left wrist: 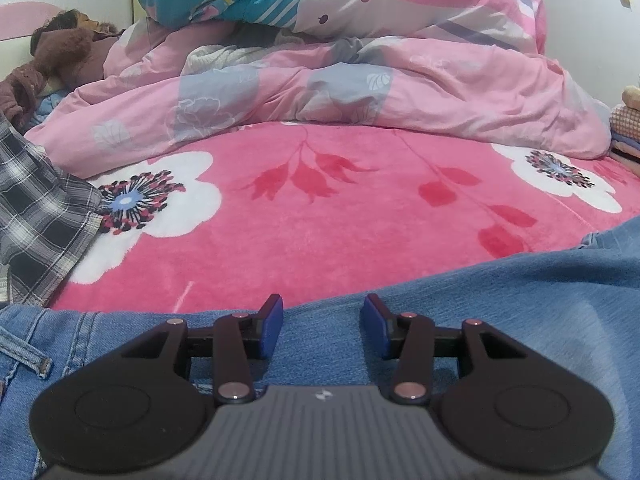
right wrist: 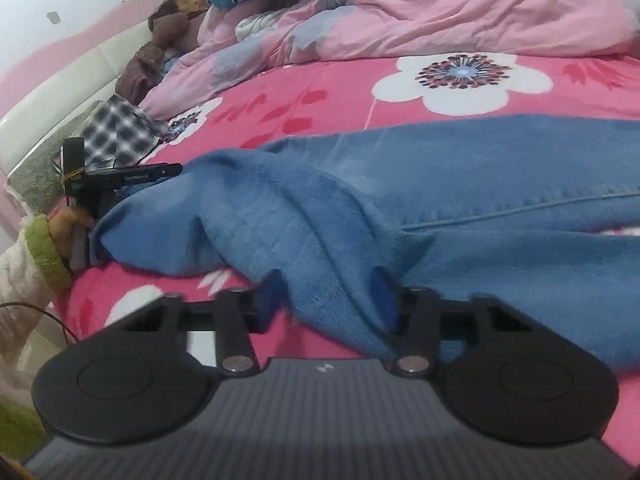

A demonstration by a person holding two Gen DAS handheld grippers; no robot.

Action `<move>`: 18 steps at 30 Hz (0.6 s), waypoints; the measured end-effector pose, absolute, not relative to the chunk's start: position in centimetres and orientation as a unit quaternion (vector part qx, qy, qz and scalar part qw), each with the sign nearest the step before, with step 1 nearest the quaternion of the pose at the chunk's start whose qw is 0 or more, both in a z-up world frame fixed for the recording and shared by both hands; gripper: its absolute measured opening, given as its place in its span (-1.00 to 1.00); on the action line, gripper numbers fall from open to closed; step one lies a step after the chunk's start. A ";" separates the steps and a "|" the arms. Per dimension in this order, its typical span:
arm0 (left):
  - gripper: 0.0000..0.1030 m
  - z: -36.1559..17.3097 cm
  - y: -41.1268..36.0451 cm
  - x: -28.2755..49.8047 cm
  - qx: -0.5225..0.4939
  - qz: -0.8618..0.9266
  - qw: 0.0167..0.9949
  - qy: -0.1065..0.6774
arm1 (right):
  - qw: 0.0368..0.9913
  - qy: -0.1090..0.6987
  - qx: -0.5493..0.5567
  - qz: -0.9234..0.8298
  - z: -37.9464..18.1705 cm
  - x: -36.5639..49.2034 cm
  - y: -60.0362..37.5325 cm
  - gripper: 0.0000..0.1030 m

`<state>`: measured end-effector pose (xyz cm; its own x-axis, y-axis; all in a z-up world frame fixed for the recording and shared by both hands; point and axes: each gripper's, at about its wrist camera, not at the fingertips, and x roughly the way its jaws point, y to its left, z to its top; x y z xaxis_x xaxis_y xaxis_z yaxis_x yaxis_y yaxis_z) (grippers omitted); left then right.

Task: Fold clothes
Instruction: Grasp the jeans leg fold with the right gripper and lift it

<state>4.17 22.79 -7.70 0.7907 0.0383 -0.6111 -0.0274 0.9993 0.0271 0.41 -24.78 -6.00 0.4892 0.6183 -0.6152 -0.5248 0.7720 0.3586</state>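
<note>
A pair of blue jeans [right wrist: 460,200] lies spread across the bed [right wrist: 320,92], on its pink blanket with big white flowers. The waistband end, with a belt loop, is under the left gripper [left wrist: 322,326]; the fleecy inside of the cloth shows where a part is turned over near the right gripper [right wrist: 328,300].

The fingers of the left gripper are apart, resting over the denim without pinching it. The right gripper has a thick ridge of the blue cloth between its fingers, and they seem to press on it from both sides, though the picture is a little blurred there. In the right wrist view, a hand [right wrist: 70,226] in a white and green sleeve holds the other tool at the far end of the jeans.

I judge that the fold is only at its beginning: one edge is taken and the garment is still mostly open. The next move probably needs the left fingers to close on the waistband, then both ends lifted together and carried over evenly, so the cloth does not bunch. A checked shirt [left wrist: 40,216] waits beside.
</note>
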 end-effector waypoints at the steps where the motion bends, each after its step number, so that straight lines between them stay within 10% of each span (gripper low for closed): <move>1: -0.10 -7.7 22.8 4.2 0.009 0.018 0.946 0.323 | 0.861 0.381 0.063 0.331 -5.9 0.0 -24.9 -0.63; 8: -0.08 -7.7 22.6 4.1 0.014 0.021 0.947 0.321 | 0.827 0.392 0.118 0.385 -5.9 -4.6 -23.6 -0.89; 18: -0.08 -7.7 22.6 4.1 0.016 0.021 0.947 0.320 | 0.714 0.433 0.167 0.524 -8.0 -11.1 -13.8 -0.74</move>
